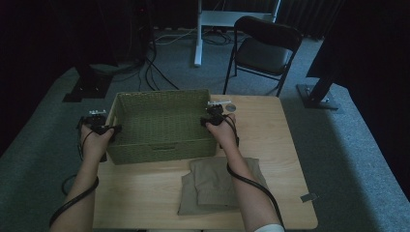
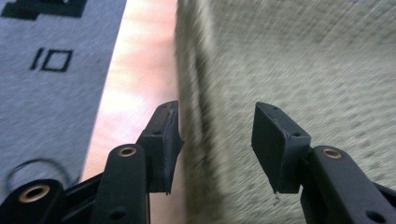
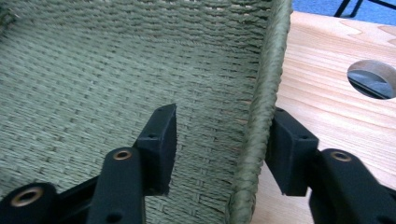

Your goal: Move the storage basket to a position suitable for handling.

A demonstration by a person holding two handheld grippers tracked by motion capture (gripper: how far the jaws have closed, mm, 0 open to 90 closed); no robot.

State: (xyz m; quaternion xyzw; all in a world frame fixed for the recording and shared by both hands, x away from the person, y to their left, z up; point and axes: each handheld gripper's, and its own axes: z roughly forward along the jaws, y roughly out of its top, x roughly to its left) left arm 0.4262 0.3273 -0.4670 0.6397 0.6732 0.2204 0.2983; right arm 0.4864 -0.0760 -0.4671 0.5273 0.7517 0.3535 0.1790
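Both grippers straddle green basket (image 1: 159, 126) rims: left gripper (image 2: 215, 144) at 9 o'clock, right gripper (image 3: 223, 148) at 3, fingers spread; next, likely pinch and lift

Setting: dim lab or studio room. Evidence: grey carpet floor (image 1: 43, 145); black curtains (image 1: 43, 34) along the far side; cables (image 1: 154, 72) trailing over the carpet; black stand bases (image 1: 319, 96) left and right; black folding chair (image 1: 263, 50) and white desk frame (image 1: 198, 34) beyond a light wooden table (image 1: 285, 145).
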